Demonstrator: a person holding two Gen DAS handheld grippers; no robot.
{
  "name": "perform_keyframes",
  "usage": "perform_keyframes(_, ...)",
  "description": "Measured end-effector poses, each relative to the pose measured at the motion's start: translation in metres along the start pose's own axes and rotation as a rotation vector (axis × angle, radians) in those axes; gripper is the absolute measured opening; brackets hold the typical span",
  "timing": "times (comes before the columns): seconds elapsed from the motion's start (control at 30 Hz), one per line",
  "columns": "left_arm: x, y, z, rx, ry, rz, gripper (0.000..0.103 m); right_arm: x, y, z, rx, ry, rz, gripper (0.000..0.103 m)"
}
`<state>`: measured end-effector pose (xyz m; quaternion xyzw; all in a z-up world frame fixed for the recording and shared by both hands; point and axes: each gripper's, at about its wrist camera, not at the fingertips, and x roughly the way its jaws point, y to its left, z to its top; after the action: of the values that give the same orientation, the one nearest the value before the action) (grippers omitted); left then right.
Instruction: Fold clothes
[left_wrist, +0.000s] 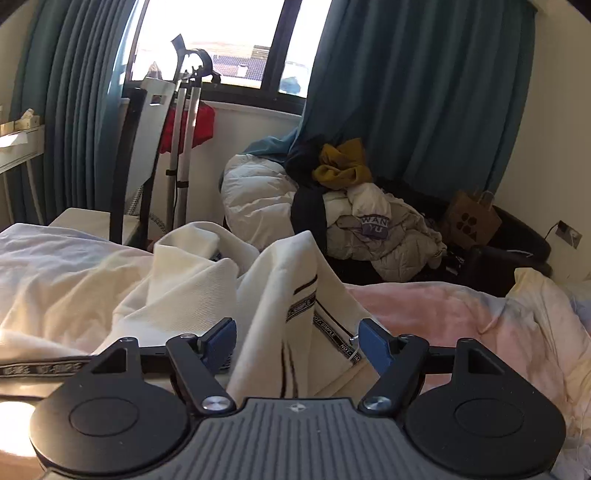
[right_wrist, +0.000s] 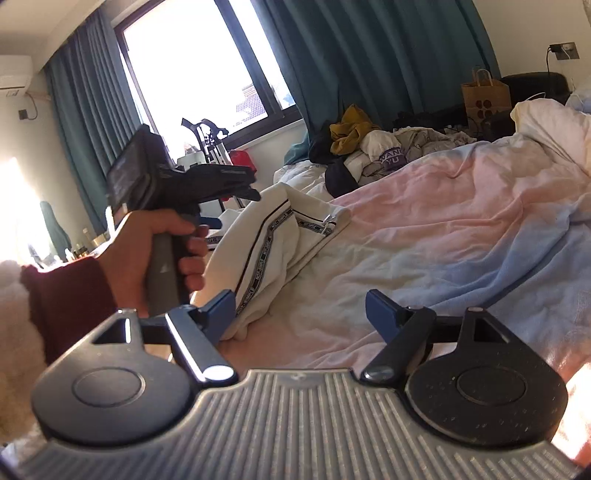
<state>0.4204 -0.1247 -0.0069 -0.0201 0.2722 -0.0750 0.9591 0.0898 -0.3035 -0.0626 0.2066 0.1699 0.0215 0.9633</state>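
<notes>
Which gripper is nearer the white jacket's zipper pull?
Left. The left gripper straddles the white jacket beside the zipper pull; the right gripper sits open at the jacket's lower edge.

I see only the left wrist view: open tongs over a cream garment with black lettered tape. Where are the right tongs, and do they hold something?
Observer: The right tongs are open and hold nothing; only the pink and blue bed sheet lies between them.
Operator: Are they near the garment?
Observer: Yes. The cream garment with black lettered tape ends beside one blue finger pad; whether they touch, I cannot tell.
Operator: Who carries the left tongs?
Observer: A hand with a dark red sleeve grips their grey handle.
</notes>
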Motion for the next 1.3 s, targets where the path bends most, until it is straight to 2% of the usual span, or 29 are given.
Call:
perform_keyframes(0.13, 0.058, -0.036, 0.01, 0.1, 0.027, 0.078, 0.074, 0.02, -0.006, -0.004, 0.007, 0.011, -0.01, 0.08)
perform_keyframes(0.23, 0.092, -0.047, 0.013, 0.141, 0.045, 0.121, 0.067, 0.024, -0.016, -0.004, 0.051, 0.018, -0.016, 0.08)
perform_keyframes(0.37, 0.085, -0.038, 0.009, 0.142, 0.041, 0.103, 0.038, 0.025, -0.028, -0.004, 0.106, 0.035, -0.033, 0.08)
perform_keyframes(0.43, 0.081, -0.033, 0.008, 0.142, 0.039, 0.093, 0.038, 0.022, -0.03, -0.003, 0.127, 0.033, -0.031, 0.08)
perform_keyframes(0.47, 0.079, -0.03, 0.007, 0.142, 0.038, 0.088, 0.025, 0.02, -0.03, -0.003, 0.129, 0.027, -0.029, 0.08)
perform_keyframes(0.5, 0.077, -0.028, 0.006, 0.142, 0.036, 0.083, 0.006, 0.019, -0.029, -0.002, 0.119, 0.018, -0.026, 0.08)
perform_keyframes(0.6, 0.071, -0.02, 0.003, 0.142, 0.033, 0.067, 0.004, 0.017, -0.027, -0.002, 0.087, 0.003, -0.031, 0.08)
perform_keyframes(0.77, -0.009, -0.02, -0.003, 0.159, -0.003, -0.054, 0.003, 0.022, -0.036, 0.0, 0.104, -0.009, -0.076, 0.08)
perform_keyframes(0.97, -0.111, -0.015, -0.015, 0.181, -0.043, -0.196, 0.002, 0.017, -0.041, 0.007, 0.079, -0.072, -0.121, 0.08)
perform_keyframes(1.13, -0.185, 0.021, -0.057, 0.127, -0.051, -0.248, 0.002, 0.006, -0.042, 0.015, 0.113, -0.09, -0.026, 0.08)
perform_keyframes(1.2, -0.21, 0.036, -0.085, 0.106, -0.064, -0.264, 0.002, 0.005, -0.051, 0.016, 0.221, -0.045, 0.056, 0.08)
perform_keyframes(1.3, -0.233, 0.062, -0.122, 0.02, -0.067, -0.288, 0.002, 0.014, -0.071, 0.01, 0.454, 0.051, 0.201, 0.08)
